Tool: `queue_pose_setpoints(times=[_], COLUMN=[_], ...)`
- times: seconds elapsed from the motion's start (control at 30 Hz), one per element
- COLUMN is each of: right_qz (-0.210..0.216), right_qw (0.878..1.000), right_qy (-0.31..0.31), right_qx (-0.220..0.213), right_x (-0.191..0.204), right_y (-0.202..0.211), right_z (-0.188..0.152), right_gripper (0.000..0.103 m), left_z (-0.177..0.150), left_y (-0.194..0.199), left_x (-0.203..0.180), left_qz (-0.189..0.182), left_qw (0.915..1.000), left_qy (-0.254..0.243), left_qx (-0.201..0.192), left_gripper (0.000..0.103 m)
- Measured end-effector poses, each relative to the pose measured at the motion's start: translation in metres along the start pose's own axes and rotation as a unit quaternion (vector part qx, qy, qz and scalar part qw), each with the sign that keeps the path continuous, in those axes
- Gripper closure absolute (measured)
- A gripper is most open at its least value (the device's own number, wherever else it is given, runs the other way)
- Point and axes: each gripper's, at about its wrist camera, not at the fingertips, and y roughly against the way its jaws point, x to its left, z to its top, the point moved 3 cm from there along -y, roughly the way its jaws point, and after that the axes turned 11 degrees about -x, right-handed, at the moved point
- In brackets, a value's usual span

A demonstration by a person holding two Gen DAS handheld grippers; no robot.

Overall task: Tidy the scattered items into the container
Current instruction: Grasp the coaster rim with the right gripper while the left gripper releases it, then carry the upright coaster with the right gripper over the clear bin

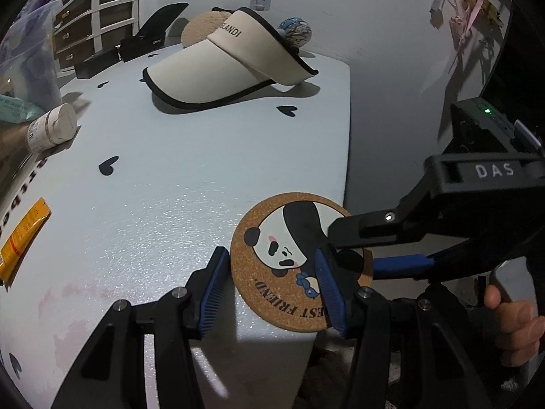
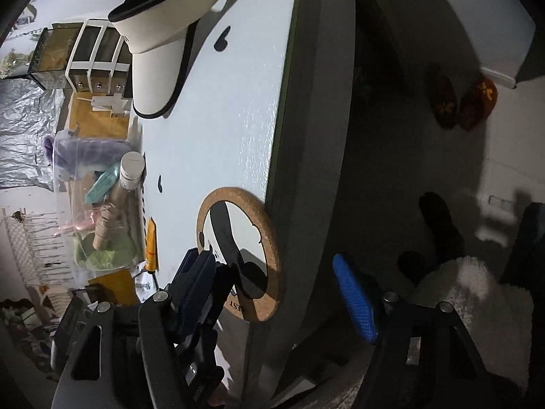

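A round cork coaster [image 1: 272,238] with a panda print lies at the white table's right edge, partly overhanging it; it also shows in the right wrist view [image 2: 238,225]. My left gripper [image 1: 272,289] is open with its blue fingers on either side of the coaster's near part. My right gripper [image 2: 276,289] is open and comes in from the right, one finger above the coaster and one below the table edge; it shows in the left wrist view [image 1: 354,248]. A clear container [image 2: 98,201] holding several items stands at the table's left side.
A cream sun visor [image 1: 231,68] lies at the table's far end, with a patterned ball [image 1: 296,30] behind it. A white bottle [image 1: 51,131] leans out of the container. An orange tube [image 1: 22,238] lies at the left. Slippers [image 2: 460,102] sit on the floor.
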Motion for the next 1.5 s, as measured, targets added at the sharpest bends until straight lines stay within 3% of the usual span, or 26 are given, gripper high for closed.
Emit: queue_pose_setpoints(times=[0.2, 0.3, 0.37, 0.47, 0.67, 1.0, 1.23, 1.33, 1.43, 1.5], right_qz=[0.034, 0.029, 0.023, 0.009, 0.014, 0.004, 0.035, 0.07, 0.117, 0.164], right_qw=[0.999, 0.999, 0.999, 1.0, 0.999, 0.99, 0.988, 0.986, 0.983, 0.977], right_qy=[0.011, 0.022, 0.021, 0.014, 0.036, 0.139, 0.144, 0.145, 0.138, 0.126], right_qx=[0.009, 0.01, 0.008, 0.018, 0.023, 0.027, 0.035, 0.034, 0.036, 0.044], right_x=[0.01, 0.015, 0.015, 0.01, 0.024, 0.074, 0.105, 0.13, 0.156, 0.176], right_y=[0.001, 0.004, 0.008, 0.013, 0.023, 0.031, 0.037, 0.042, 0.047, 0.048], right_z=[0.001, 0.001, 0.002, 0.002, 0.0, 0.004, 0.01, 0.014, 0.018, 0.019], right_gripper=[0.056, 0.058, 0.071, 0.08, 0.087, 0.094, 0.094, 0.094, 0.094, 0.094], left_z=[0.0, 0.001, 0.002, 0.001, 0.005, -0.004, 0.004, 0.021, 0.045, 0.061], left_y=[0.001, 0.001, 0.002, 0.004, 0.015, 0.028, 0.06, 0.087, 0.117, 0.136], left_x=[0.0, 0.001, 0.004, 0.004, 0.006, 0.035, 0.06, 0.072, 0.081, 0.088], left_qz=[-0.003, -0.008, -0.016, -0.029, -0.03, 0.036, 0.06, 0.045, 0.001, -0.016], left_qw=[1.0, 0.9999, 0.9995, 0.9988, 0.9987, 0.9972, 0.9915, 0.9866, 0.9792, 0.9732], left_qy=[0.002, 0.012, 0.026, 0.036, 0.042, 0.066, 0.11, 0.141, 0.176, 0.195], left_qx=[0.002, 0.005, 0.009, 0.013, 0.0, -0.002, -0.037, -0.07, -0.101, -0.121], left_gripper=[0.051, 0.051, 0.051, 0.051, 0.051, 0.051, 0.051, 0.051, 0.05, 0.025])
